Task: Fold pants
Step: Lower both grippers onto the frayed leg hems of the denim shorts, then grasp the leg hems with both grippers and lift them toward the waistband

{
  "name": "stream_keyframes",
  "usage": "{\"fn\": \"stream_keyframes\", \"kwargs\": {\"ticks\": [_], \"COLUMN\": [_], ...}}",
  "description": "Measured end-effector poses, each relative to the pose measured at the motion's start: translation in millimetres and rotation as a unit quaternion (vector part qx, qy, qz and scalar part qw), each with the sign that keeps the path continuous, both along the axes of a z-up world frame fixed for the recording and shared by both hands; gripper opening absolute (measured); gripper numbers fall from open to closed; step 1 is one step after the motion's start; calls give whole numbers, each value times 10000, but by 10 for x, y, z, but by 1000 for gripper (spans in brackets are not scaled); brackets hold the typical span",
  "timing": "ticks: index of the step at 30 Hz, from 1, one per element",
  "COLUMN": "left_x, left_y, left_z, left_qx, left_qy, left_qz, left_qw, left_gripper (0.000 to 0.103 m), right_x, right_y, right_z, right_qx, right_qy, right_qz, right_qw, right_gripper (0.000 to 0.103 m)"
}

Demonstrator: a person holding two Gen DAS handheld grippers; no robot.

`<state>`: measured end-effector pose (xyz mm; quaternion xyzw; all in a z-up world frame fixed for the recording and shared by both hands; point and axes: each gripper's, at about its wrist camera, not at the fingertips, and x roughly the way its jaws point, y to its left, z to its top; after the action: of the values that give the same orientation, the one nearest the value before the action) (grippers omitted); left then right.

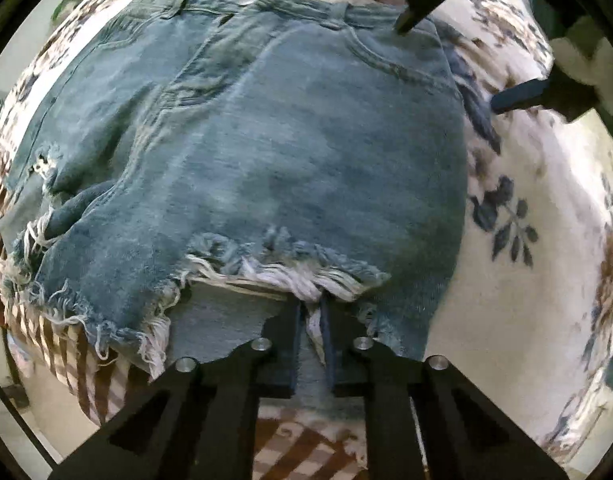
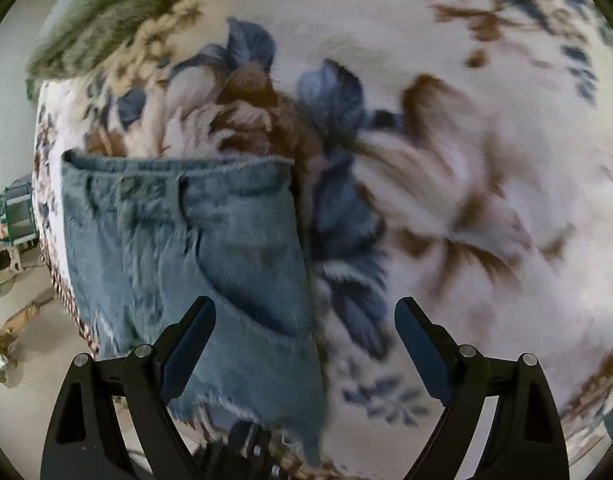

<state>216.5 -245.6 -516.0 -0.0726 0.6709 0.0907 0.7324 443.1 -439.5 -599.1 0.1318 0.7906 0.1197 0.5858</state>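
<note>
Faded blue denim shorts [image 1: 266, 140] with frayed white hems lie folded in half on a floral blanket. My left gripper [image 1: 311, 312] is shut on the frayed hem at the near edge. The right gripper [image 1: 446, 60] shows at the top right of the left wrist view, open, one finger tip touching the waistband corner. In the right wrist view the shorts [image 2: 178, 248] lie left of centre, waistband far. My right gripper [image 2: 306, 320] is open over their right edge and holds nothing.
A cream blanket [image 2: 466, 200] with blue and brown flowers covers the surface. A green fuzzy cover [image 2: 106, 20] lies at the far left. Floor with a green crate [image 2: 16, 212] and clutter lies beyond the left edge. A checked brown border [image 1: 298, 440] runs along the near edge.
</note>
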Motion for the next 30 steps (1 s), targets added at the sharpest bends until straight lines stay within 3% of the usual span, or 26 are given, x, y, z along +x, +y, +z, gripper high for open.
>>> {"fn": "stream_keyframes", "kwargs": {"ticks": [1,3,5,8,12,13,14,17,20,21,22,25,27,30], "left_x": [-5,-1,-45,-109,-161,-174,-177,-264,-285,-237,-200,-208,-223,-245], "left_y": [52,151,311,623,1015,1110,1160,1120,757,664,657,398,139,-101], "left_z": [86,269,472,782,1240,1353,1421,1476,1339,1172,1042,899,716,600], "left_qx": [-12,2,-31,-60,-206,-405,-645,-799,-673,-649,-708,-685,-658,-595], "left_qy": [-20,-71,-160,-316,-502,-584,-594,-560,-524,-473,-425,-388,-316,-139], "left_qz": [18,35,124,266,503,496,374,166,38,15,-2,-81,-124,-301], "left_qw": [10000,10000,9998,9991,9973,9962,9954,9951,9963,9968,9966,9969,9973,9977], "left_gripper": [4,2,2,1,1,1,2,3,13,15,15,18,21,39], "right_x": [12,18,-8,-26,-115,-121,-126,-80,-54,-68,-81,-171,-166,-270], "right_y": [16,52,58,82,208,253,310,383,264,215,185,-18,-160,-383], "right_z": [-22,-9,112,330,750,840,907,893,864,904,938,1044,952,934], "right_qx": [33,36,-1,-2,19,-17,-118,-379,-509,-539,-549,-553,-756,-931], "right_qy": [-21,-120,-351,-563,-763,-776,-746,-383,-383,-449,-493,-558,-571,-516], "right_qz": [-32,-121,-283,-424,-494,-449,-334,-12,338,385,386,379,400,391], "right_qw": [10000,9998,9990,9975,9959,9960,9966,9985,9974,9968,9965,9962,9947,9936], "right_gripper": [58,26,11,5,4,4,4,6,26,41,50,58,61,66]}}
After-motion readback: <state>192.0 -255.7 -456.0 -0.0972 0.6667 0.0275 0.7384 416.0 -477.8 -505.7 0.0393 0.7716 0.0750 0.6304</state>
